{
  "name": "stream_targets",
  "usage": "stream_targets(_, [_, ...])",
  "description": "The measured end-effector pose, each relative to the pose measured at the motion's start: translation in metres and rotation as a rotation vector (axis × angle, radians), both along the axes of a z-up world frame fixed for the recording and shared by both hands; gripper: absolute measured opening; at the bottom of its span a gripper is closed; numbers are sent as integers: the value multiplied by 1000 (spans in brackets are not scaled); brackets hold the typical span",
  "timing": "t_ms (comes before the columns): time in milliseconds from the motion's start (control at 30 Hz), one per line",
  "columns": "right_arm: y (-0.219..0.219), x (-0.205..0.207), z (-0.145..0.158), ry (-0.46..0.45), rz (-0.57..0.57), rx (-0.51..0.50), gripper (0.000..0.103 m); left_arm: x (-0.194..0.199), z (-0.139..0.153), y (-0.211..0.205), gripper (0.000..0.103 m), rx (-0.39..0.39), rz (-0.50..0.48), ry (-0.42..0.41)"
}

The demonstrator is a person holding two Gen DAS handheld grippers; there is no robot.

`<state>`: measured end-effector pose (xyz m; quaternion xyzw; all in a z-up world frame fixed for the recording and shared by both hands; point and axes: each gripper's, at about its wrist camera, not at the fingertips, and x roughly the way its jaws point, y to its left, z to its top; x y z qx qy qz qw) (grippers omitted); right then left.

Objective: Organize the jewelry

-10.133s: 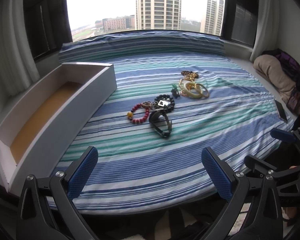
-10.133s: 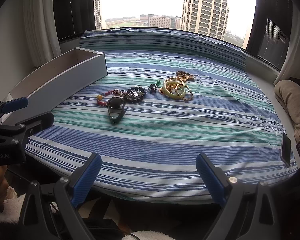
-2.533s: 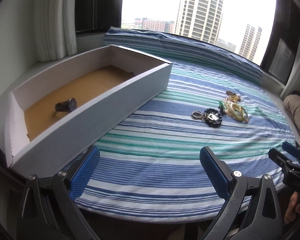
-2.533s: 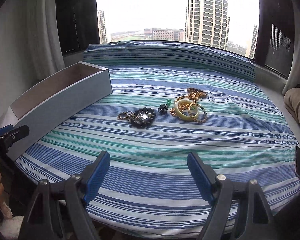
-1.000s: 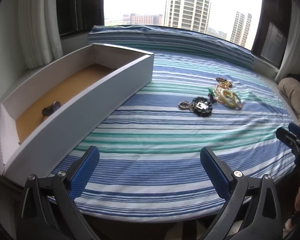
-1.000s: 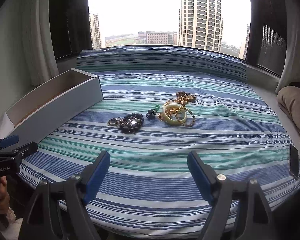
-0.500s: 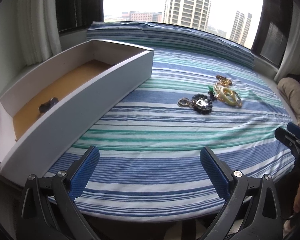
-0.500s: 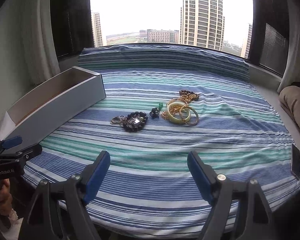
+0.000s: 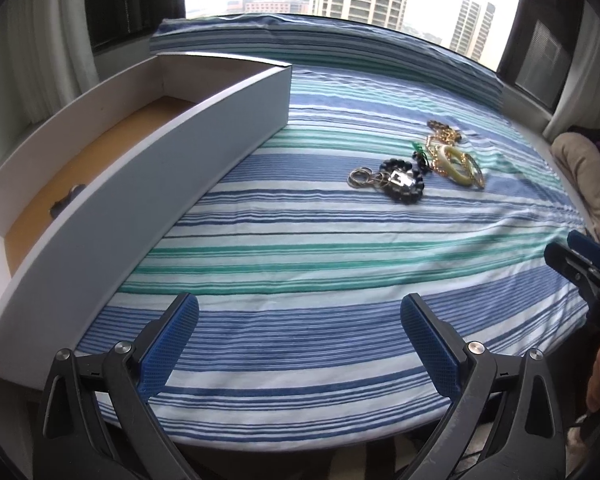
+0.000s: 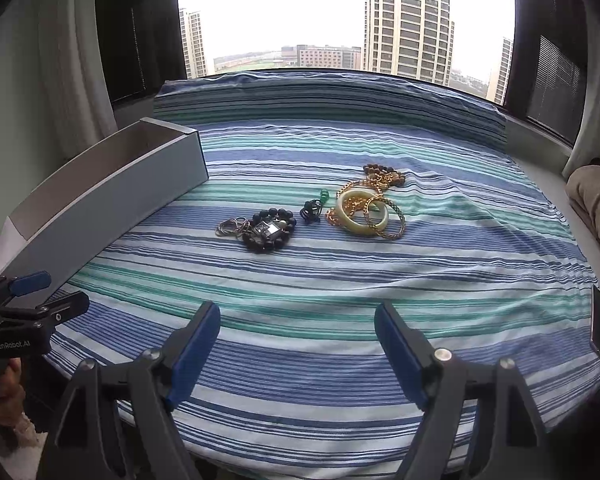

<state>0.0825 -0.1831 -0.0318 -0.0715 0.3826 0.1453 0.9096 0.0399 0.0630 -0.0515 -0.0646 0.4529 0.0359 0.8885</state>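
A pile of jewelry lies mid-bed: a black bead bracelet [image 9: 402, 186] [image 10: 269, 231] with silver rings [image 9: 361, 177] [image 10: 231, 226], a small dark and green charm [image 10: 312, 210], a pale jade bangle [image 9: 457, 159] [image 10: 362, 212] and gold chains [image 10: 380, 178]. A long white box [image 9: 172, 148] [image 10: 112, 196] stands at the left; a dark item [image 9: 62, 204] lies on its brown floor. My left gripper [image 9: 298, 344] is open and empty over the bed's near edge. My right gripper [image 10: 298, 346] is open and empty, also near the front edge.
The striped blue-green sheet [image 10: 340, 280] covers the bed. A phone [image 10: 599, 322] lies at its right edge. A beige cushion [image 9: 584, 176] sits at the far right. Windows and curtains stand behind the bed.
The left gripper has shifted slightly right and lower, so the box's inside shows less. The right gripper has edged closer to the jewelry. Both stay open and empty.
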Motion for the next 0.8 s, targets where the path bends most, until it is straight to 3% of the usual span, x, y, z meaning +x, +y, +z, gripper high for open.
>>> stream_targets(333, [-26,21,-16,55,-49,31,81,65,2,-15,101,-94,-118,-5])
stream_targets(600, [-50,42,-31,101,-109,40,81,111,-14,-40,101,-46,-202,22])
stream_targets(800, [-60,57,-39,125,-136,47,81,138,-26,-27,101,-43,-255,24])
